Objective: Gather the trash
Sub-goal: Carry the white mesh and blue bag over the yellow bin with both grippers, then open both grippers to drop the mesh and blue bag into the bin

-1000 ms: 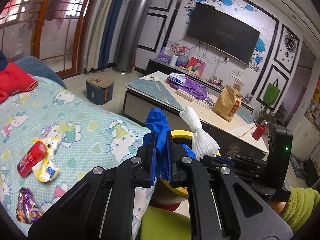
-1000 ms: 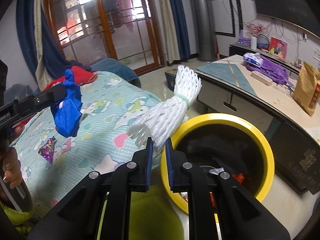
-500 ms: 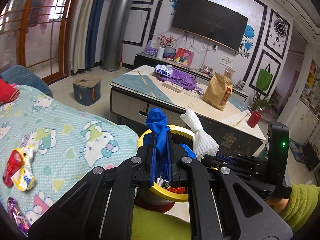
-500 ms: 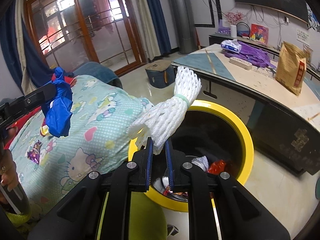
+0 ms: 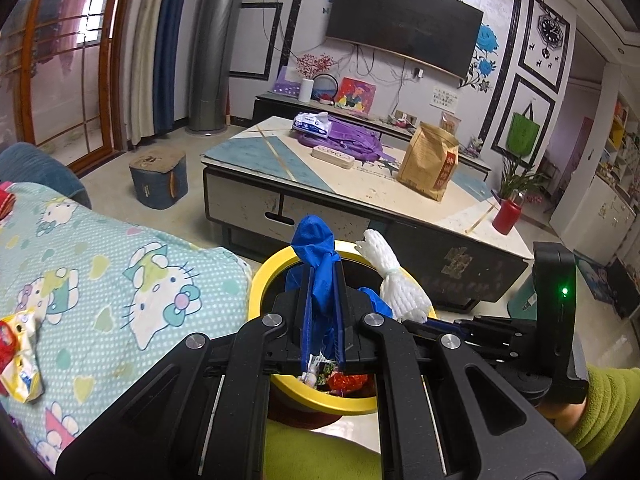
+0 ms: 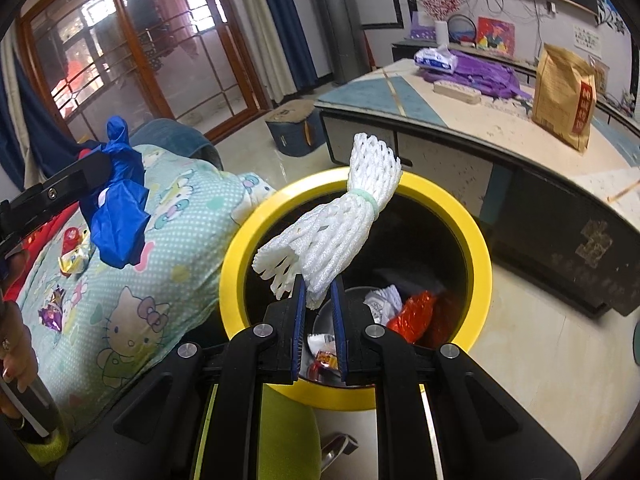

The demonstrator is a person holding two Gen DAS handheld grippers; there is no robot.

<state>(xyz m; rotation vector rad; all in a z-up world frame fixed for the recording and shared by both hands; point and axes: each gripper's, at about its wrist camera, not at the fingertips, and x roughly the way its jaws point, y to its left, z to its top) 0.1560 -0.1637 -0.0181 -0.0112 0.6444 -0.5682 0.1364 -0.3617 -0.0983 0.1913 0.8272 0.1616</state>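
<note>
Your left gripper (image 5: 322,320) clamps blue bag (image 5: 316,256), right gripper (image 6: 319,316) clamps white foam net (image 6: 340,232) — only right view shows bin (image 6: 478,240) contents.

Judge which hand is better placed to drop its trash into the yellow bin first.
Right, probably: its tongs hold the white foam net over the bin opening; the left's blue bag hangs over the bedsheet.

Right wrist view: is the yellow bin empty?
No. The yellow bin already holds trash: a red wrapper and white scraps lie at the bottom, below the white foam net pinched in the right hand-held gripper.
</note>
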